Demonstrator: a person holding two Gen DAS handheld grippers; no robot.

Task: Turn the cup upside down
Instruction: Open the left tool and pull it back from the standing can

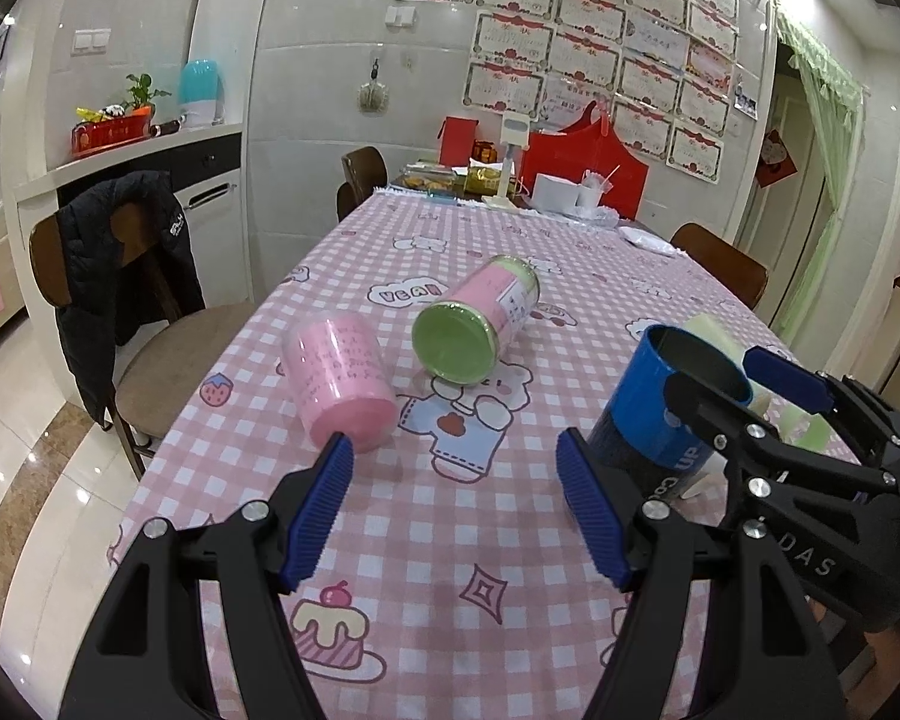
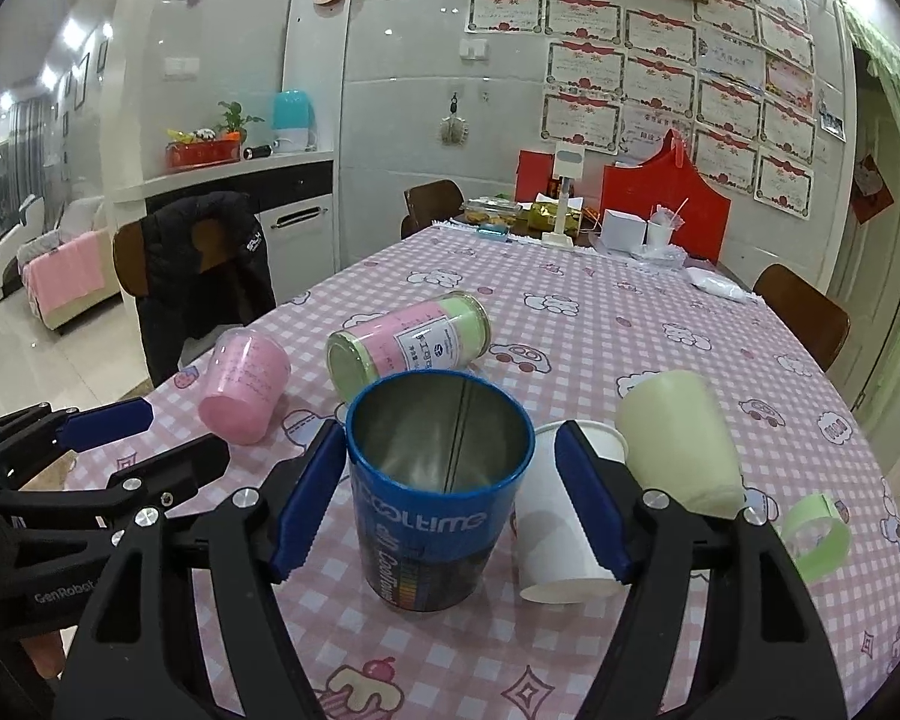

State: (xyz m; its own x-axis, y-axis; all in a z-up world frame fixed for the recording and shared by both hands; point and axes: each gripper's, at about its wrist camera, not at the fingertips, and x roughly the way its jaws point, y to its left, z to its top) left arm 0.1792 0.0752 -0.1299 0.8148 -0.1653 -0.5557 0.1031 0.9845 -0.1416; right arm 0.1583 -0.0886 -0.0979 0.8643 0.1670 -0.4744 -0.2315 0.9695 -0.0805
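Right gripper [image 2: 447, 501] had its fingers spread around the blue cup [image 2: 438, 486], which stood upright, mouth up, near the table's [image 2: 630, 324] front edge; contact could not be told. Left gripper [image 1: 455, 504] hovered wide apart, holding nothing. Beside the cup a white cup [image 2: 561, 546] lay tipped.

Pink cup [image 2: 245, 391] and jar [image 2: 408, 345] lying sideways — black jacket [image 2: 210, 264] draped on chair.

The tin [image 2: 441, 492] stands upright on the table [image 2: 660, 324], between the right gripper's [image 2: 450, 498] fingers. Left behind it lie a cup [image 2: 243, 387] and a jar [image 2: 408, 342]; right, two cups [image 2: 561, 534].
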